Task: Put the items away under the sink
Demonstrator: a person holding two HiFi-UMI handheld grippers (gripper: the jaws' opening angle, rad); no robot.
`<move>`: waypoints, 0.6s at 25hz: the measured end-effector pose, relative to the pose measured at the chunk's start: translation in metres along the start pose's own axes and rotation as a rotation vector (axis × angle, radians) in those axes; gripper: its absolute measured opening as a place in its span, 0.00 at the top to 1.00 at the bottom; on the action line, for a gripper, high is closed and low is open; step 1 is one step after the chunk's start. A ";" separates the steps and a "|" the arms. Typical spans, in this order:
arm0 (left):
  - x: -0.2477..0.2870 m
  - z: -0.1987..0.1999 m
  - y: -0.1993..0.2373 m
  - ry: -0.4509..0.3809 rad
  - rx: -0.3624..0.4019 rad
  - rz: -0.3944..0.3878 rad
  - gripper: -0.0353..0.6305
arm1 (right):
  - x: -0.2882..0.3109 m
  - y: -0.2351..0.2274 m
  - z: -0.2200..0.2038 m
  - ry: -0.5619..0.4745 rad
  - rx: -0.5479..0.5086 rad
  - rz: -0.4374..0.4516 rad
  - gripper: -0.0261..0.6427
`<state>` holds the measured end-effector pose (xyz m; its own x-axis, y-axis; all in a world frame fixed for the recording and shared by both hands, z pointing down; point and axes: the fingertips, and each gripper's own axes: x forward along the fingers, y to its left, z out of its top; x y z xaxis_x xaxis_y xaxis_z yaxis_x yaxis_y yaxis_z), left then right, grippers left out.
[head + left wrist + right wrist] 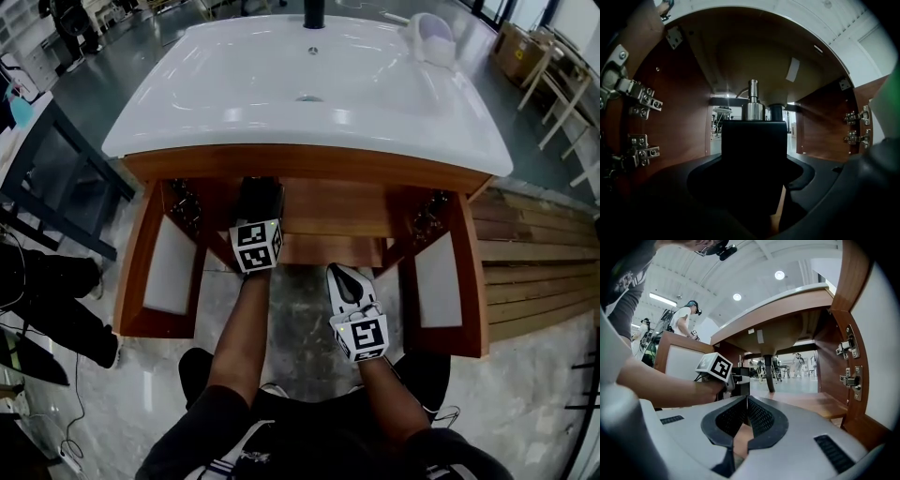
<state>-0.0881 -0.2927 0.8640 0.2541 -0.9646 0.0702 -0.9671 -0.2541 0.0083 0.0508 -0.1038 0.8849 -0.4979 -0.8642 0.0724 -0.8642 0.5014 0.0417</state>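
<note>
Nearest to me, in front of the cabinet [473, 272], the person reaches both forearms toward it. The right gripper [343, 274] is short of the opening, its jaws closed together with nothing between them. A little further, the left gripper [260, 202] is already inside the opening, under the front edge of the sink [309, 84]. Its jaws are closed on a black soap dispenser [752, 140] with a metal pump, which stands upright in the left half of the cabinet. Whether it rests on something, I cannot tell.

Both doors stand wide open, the left door [169, 267] and the right door [439, 281], each beside one arm. Deeper inside the cabinet are a wooden shelf [806, 401] and the dark drain pipe [768, 371], just right of the dispenser.

On top of the cabinet, at the sink's far edge, stand a black faucet [314, 11] and a translucent container [431, 37]. Right of the cabinet lie wooden planks [534, 262]; left of it stands a dark table [47, 159].
</note>
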 end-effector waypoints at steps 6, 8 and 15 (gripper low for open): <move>0.001 -0.002 0.000 0.004 0.001 0.007 0.47 | -0.006 0.007 0.001 -0.002 -0.003 0.011 0.93; 0.001 -0.001 0.001 -0.004 0.002 0.017 0.47 | -0.007 0.010 0.002 -0.003 -0.004 0.018 0.92; 0.001 -0.004 -0.005 0.009 0.027 0.012 0.46 | -0.010 0.005 0.004 -0.013 0.013 0.015 0.93</move>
<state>-0.0834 -0.2921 0.8676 0.2424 -0.9669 0.0793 -0.9695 -0.2445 -0.0190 0.0511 -0.0931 0.8802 -0.5113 -0.8573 0.0600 -0.8577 0.5134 0.0280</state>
